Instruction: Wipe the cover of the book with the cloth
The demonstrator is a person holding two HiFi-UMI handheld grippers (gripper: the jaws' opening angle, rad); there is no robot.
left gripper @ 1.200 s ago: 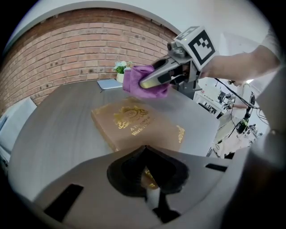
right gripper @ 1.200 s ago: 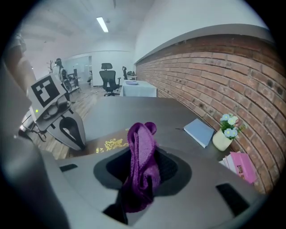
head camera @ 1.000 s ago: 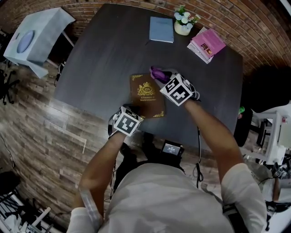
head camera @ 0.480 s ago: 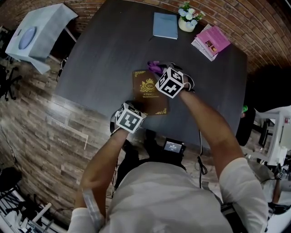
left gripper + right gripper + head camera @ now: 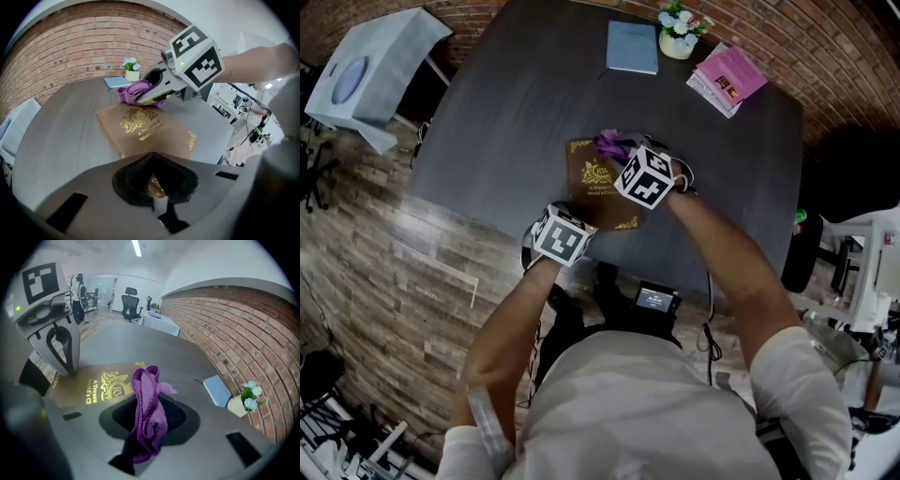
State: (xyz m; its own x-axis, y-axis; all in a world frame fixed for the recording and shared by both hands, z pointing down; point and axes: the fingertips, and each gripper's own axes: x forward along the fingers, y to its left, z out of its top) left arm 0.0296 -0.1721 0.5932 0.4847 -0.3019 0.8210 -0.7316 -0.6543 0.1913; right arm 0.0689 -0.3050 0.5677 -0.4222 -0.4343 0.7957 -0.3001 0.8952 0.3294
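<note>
Right gripper view shows the step plainly: my right claw (image 5: 143, 93) is clamped on the purple cloth (image 5: 146, 408). A bunched fold stands up between the pads, and the jaws have just been closing tighter on it. The brown book (image 5: 101, 385) lies flat, cover up, on the dark table (image 5: 506, 112), just beyond and below the cloth, its gilt crest facing me. I judge that I am bringing the cloth onto the cover, with the wiping itself not yet begun. In the left gripper view the cloth sits at the book's far edge, and I cannot tell whether it touches the cover. My left claw (image 5: 69, 370) has its jaws together with nothing in them, and its tip is down at the book's near corner, seemingly pinning it. Next I need to press the cloth onto the cover and sweep it across, firmly enough that the fold spreads, while the left claw stops the book sliding. Both my forearms reach forward over the table edge, both claws pitched steeply down, the right one further out over the book.
</note>
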